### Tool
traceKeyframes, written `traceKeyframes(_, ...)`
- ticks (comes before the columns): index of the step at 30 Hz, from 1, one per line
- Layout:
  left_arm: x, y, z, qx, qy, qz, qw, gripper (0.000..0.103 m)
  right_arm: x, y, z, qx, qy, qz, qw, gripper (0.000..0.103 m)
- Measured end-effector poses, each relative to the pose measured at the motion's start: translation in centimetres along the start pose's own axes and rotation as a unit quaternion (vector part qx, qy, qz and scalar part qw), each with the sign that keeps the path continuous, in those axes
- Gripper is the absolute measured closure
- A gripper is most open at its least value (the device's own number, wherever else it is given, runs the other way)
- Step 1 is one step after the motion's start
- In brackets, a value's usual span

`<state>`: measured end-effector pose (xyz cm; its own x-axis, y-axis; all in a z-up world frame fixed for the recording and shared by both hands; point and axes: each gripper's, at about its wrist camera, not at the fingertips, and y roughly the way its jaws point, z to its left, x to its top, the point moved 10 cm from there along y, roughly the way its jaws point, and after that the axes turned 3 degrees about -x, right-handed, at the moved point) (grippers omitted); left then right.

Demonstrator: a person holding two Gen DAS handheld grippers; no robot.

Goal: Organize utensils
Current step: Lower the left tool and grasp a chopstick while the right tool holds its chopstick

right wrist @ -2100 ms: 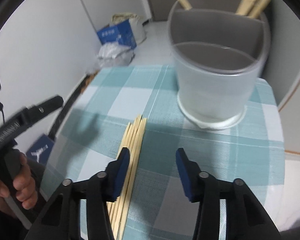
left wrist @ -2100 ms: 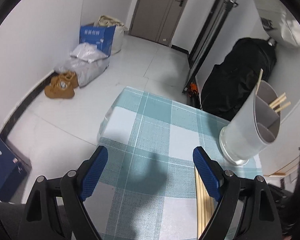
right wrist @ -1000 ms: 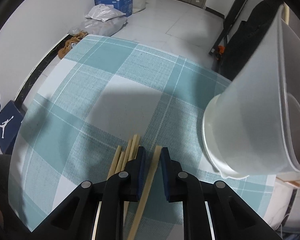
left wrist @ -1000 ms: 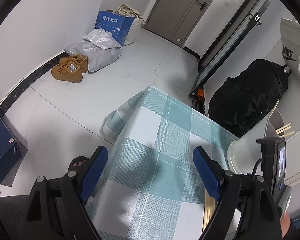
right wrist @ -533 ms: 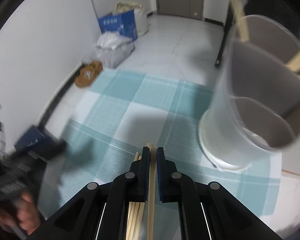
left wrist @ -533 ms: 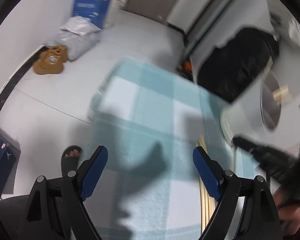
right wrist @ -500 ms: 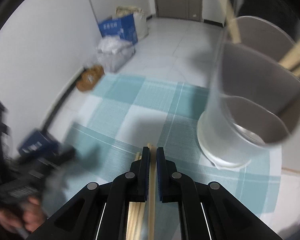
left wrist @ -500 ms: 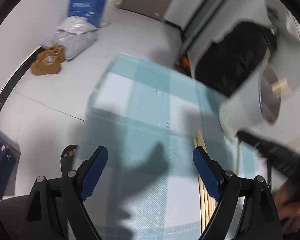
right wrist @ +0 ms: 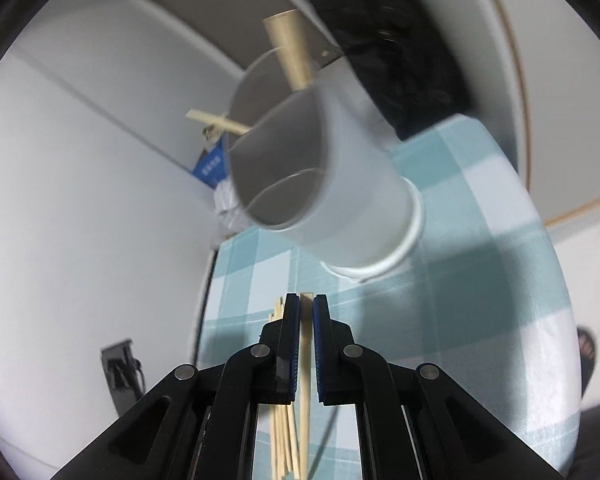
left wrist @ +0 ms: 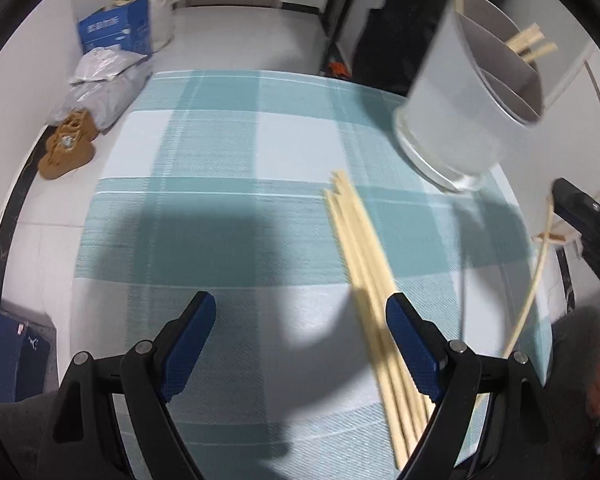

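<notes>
Checked teal-and-white woven cloth covered the desk. Over it, the left gripper hung with its blue ribbed jaws wide apart, empty. Pale wooden chopsticks lay bundled, long axes running toward the smooth grey divided holder. The right gripper had its jaws clamped on one slim chopstick, tip pointing toward the holder.

One pale wooden chopstick is sitting clamped off the table; the remaining chopsticks are lying bundled beside the upright grey holder
</notes>
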<state>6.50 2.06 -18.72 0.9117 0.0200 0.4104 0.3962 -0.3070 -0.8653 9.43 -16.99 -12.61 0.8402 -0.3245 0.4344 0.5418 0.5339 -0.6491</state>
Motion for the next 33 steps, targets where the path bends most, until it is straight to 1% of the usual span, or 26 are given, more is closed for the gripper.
traceKeyframes(2,-0.2,0.1,-0.4,0.015,0.010,0.003,0.9998,0.019,0.0,-0.6,-1.6,0.017,0.023,0.004,1.000,0.098)
traceKeyframes(4,-0.6,0.4,-0.4,0.022,0.010,0.012,0.9997,0.019,0.1,-0.7,-2.9,0.009,0.024,0.000,1.000,0.098)
traceKeyframes(5,-0.6,0.4,-0.5,0.029,0.015,0.010,0.9994,0.019,0.1,-0.8,-3.3,0.008,0.024,-0.001,1.000,0.098)
traceKeyframes(7,-1.0,0.5,-0.6,0.057,0.035,0.017,0.9976,0.019,0.0,-1.1,-4.2,0.018,0.042,0.002,0.999,0.098)
traceKeyframes(8,-1.2,0.5,-0.5,0.081,0.045,0.022,0.9954,0.018,0.1,-1.2,-4.5,0.022,0.048,0.001,0.999,0.097)
traceKeyframes(9,-1.2,0.3,-0.4,0.086,0.044,0.019,0.9951,0.018,0.2,-1.3,-4.6,0.027,0.054,-0.001,0.998,0.097)
traceKeyframes(11,-1.5,0.2,-0.3,0.083,0.033,0.028,0.9956,0.018,0.5,-1.7,-4.7,0.040,0.063,-0.009,0.997,0.097)
traceKeyframes(14,-1.5,0.1,0.4,0.091,0.020,0.036,0.9951,0.018,0.8,-2.2,-4.9,0.049,0.068,-0.012,0.996,0.097)
traceKeyframes(18,-1.2,0.3,1.2,0.105,0.014,0.044,0.9934,0.018,1.0,-1.6,-5.0,0.047,0.062,-0.009,0.997,0.097)
traceKeyframes(21,-0.5,1.1,1.2,0.123,0.019,0.050,0.9909,0.018,1.1,-1.5,-4.6,0.045,0.051,-0.011,0.998,0.097)
traceKeyframes(23,0.0,1.3,1.0,0.127,0.025,0.053,0.9901,0.018,1.1,-1.6,-4.2,0.044,0.040,-0.015,0.998,0.097)
traceKeyframes(26,0.8,1.6,0.7,0.138,0.049,0.057,0.9875,0.019,1.1,-1.5,-3.9,0.046,0.032,-0.015,0.998,0.097)
traceKeyframes(27,1.1,1.7,0.6,0.142,0.056,0.058,0.9866,0.021,1.0,-1.5,-3.8,0.047,0.030,-0.015,0.998,0.097)
traceKeyframes(29,1.7,2.0,0.3,0.132,0.065,0.063,0.9871,0.035,1.0,-1.4,-3.8,0.049,0.030,-0.014,0.998,0.097)
traceKeyframes(30,2.0,2.2,0.2,0.122,0.063,0.069,0.9881,0.040,1.0,-1.4,-3.8,0.049,0.030,-0.014,0.998,0.097)
traceKeyframes(31,2.2,2.3,0.2,0.110,0.058,0.076,0.9893,0.051,1.1,-1.5,-3.8,0.051,0.031,-0.016,0.998,0.097)
traceKeyframes(32,2.1,2.3,0.0,0.100,0.055,0.083,0.9900,0.059,1.2,-1.5,-3.8,0.052,0.031,-0.017,0.998,0.097)
traceKeyframes(33,2.1,2.4,-0.2,0.094,0.053,0.097,0.9894,0.062,1.3,-1.6,-3.8,0.053,0.032,-0.019,0.998,0.097)
